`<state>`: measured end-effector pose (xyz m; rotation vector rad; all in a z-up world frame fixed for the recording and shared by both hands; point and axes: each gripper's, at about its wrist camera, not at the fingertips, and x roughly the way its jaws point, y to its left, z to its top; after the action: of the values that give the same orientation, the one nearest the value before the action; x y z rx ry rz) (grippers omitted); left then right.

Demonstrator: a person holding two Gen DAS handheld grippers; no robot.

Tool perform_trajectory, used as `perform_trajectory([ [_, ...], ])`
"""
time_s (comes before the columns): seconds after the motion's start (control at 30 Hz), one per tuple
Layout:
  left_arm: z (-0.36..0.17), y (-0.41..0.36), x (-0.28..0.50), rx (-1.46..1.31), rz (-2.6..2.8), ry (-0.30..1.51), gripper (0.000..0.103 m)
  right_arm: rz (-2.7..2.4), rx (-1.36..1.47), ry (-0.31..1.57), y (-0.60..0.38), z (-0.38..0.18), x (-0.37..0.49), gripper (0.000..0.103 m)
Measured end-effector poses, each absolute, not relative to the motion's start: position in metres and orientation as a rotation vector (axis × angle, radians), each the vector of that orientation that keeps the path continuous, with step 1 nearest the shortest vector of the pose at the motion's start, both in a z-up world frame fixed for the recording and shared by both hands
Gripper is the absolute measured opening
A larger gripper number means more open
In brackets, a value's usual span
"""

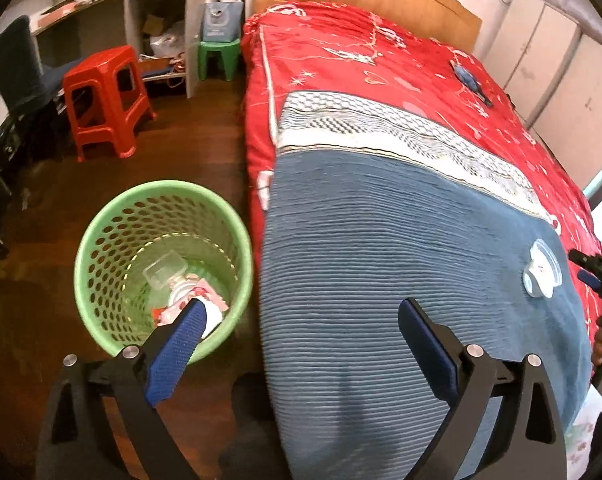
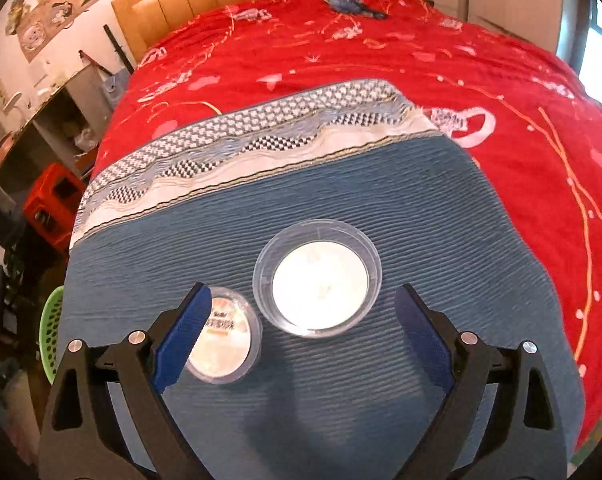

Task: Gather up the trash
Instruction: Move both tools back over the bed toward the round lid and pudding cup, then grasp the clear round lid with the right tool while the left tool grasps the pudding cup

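My right hand-held gripper [image 2: 301, 312] released, empty; tub [image 2: 317, 278] dead ahead between jaws, lid [image 2: 221, 340] beside left pad, both on bed [image 2: 501, 80]. My left hand-held gripper [image 1: 301, 320] released over bin [image 1: 101, 240] edge. Right nearer. Tub round, no long axis. Lid print illegible.

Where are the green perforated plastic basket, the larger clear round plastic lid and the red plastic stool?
Green perforated plastic basket [image 1: 101, 216]: left wrist view, on its rim.
Larger clear round plastic lid [image 2: 319, 280]: right wrist view, on its white centre.
Red plastic stool [image 1: 101, 66]: left wrist view, on its seat.
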<state>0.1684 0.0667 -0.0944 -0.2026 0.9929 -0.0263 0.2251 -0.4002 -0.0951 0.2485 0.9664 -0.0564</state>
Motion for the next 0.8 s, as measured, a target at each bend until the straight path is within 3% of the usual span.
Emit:
perform_trajectory([
  [0.8,-0.101,-0.010,0.184,-0.110,-0.169,1.024,0.094,-0.100,0.207,1.108,-0.396,-0.132,0.269,0.092],
])
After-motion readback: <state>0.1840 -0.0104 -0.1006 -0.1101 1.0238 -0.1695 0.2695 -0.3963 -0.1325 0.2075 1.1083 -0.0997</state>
